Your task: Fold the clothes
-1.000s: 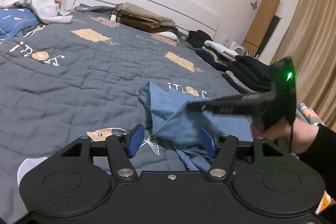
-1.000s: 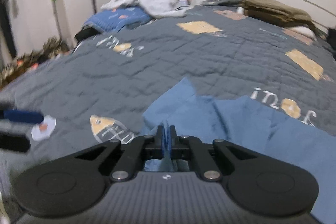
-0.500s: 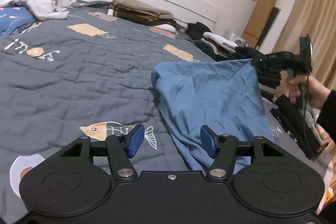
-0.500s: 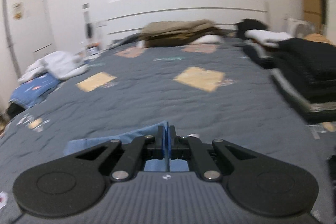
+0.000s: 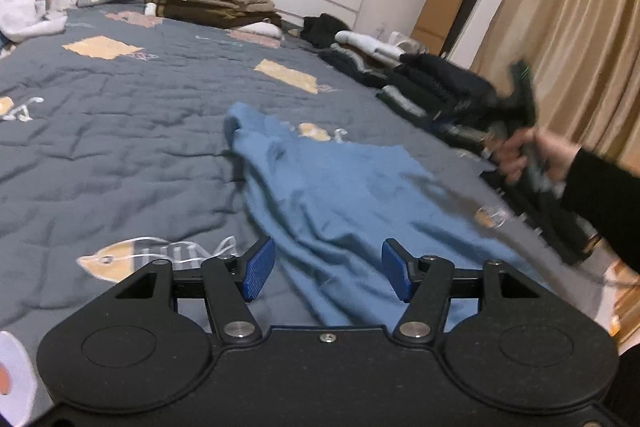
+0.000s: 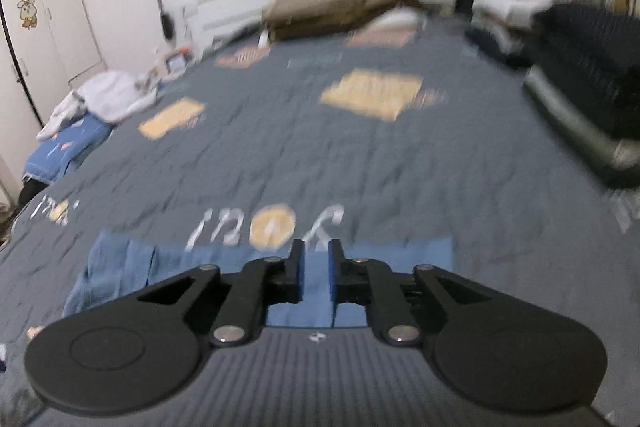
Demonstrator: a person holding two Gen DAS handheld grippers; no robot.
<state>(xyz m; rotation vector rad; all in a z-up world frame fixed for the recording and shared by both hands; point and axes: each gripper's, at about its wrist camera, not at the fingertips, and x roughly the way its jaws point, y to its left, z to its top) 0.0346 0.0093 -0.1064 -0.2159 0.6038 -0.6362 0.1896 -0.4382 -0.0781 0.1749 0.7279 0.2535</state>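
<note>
The blue garment is lying rumpled on the grey quilted bedspread. The right gripper is opening, with soft thin cloth showing in the gap. The left gripper is hovering released over the near edge. The limp fabric risks bunching if that edge is falling crooked.

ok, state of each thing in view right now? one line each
blue garment: spread out, rumpled, lying on the quilt, not yet folded
left hand-held gripper: open, nothing between the pads, over the garment's near edge
right hand-held gripper: jaws opening, garment edge beneath them, not pinched
dark clothes: stacked along the bed's right side
quilt: flat, wrinkled
</note>
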